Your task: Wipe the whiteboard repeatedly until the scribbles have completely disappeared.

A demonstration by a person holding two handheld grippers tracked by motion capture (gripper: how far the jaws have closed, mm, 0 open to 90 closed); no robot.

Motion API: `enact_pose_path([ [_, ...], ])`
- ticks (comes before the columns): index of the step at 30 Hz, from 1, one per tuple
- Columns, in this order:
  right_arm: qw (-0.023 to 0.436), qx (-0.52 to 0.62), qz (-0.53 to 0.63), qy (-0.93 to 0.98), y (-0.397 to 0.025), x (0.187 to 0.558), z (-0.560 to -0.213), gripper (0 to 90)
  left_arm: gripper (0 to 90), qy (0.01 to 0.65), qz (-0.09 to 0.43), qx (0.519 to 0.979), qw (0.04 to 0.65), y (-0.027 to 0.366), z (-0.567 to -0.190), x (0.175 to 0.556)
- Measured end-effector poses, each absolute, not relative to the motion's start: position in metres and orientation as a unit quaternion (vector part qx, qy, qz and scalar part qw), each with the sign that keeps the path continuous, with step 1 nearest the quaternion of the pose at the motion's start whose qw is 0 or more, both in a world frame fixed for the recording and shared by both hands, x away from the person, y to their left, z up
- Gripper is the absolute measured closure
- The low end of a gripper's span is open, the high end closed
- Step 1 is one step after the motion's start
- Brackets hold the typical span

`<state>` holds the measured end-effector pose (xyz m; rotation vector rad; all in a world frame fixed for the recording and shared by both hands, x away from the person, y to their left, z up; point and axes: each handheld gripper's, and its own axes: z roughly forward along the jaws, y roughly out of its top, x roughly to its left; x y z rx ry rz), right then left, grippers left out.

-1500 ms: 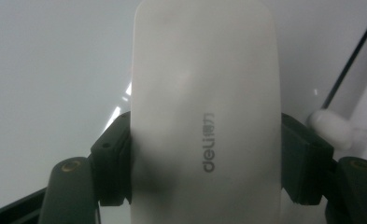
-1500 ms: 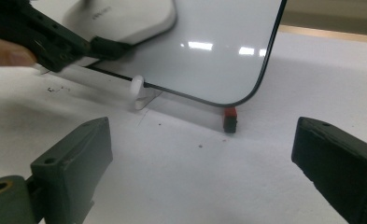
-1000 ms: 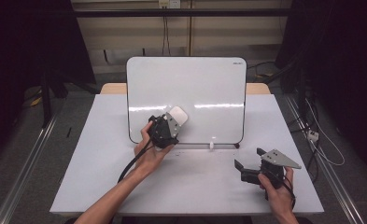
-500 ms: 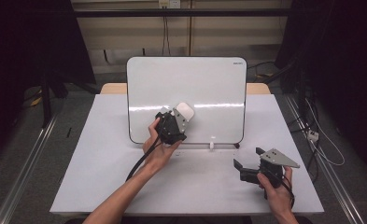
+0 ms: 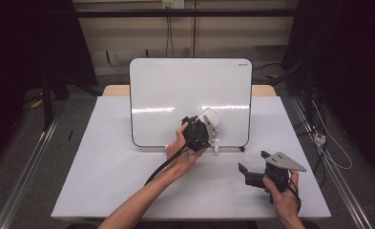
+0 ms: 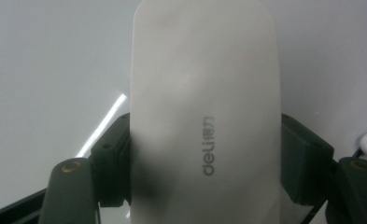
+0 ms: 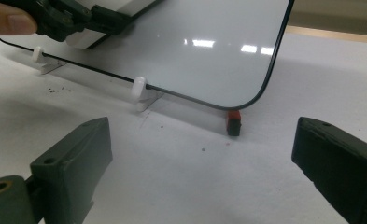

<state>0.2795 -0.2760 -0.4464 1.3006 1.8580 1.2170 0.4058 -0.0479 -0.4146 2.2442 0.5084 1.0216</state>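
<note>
1. The upright white rounded-corner whiteboard [image 5: 190, 95] has a glossy, smooth face that mirrors ceiling lights, inside a thin dark rim.
2. The white oblong plastic eraser [image 6: 204, 107] looks smooth and matt, with grey printed lettering.
3. The black left gripper [image 5: 198, 133] pads clamping it look like matt hard plastic.
4. The white table cover [image 5: 104, 167] is matt and faintly grainy, speckled with dark crumbs near the board's bottom edge.
5. The small white plastic clip foot [image 7: 138, 89] shines slightly.
</note>
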Motion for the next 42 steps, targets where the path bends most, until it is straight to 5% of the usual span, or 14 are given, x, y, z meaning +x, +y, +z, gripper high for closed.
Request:
enact_pose_path([
  [14, 0.278, 0.484, 0.456, 0.693, -0.277, 0.279, -0.446, 5.2, 31.0, 0.137, 0.385, 0.866, 0.29, -0.104, -0.427, 0.39],
  [42, 0.283, 0.49, 0.453, 0.69, -0.279, 0.276, -0.446, 5.3, 31.0, 0.23, 0.378, 0.836, 0.324, -0.014, -0.404, 0.419],
])
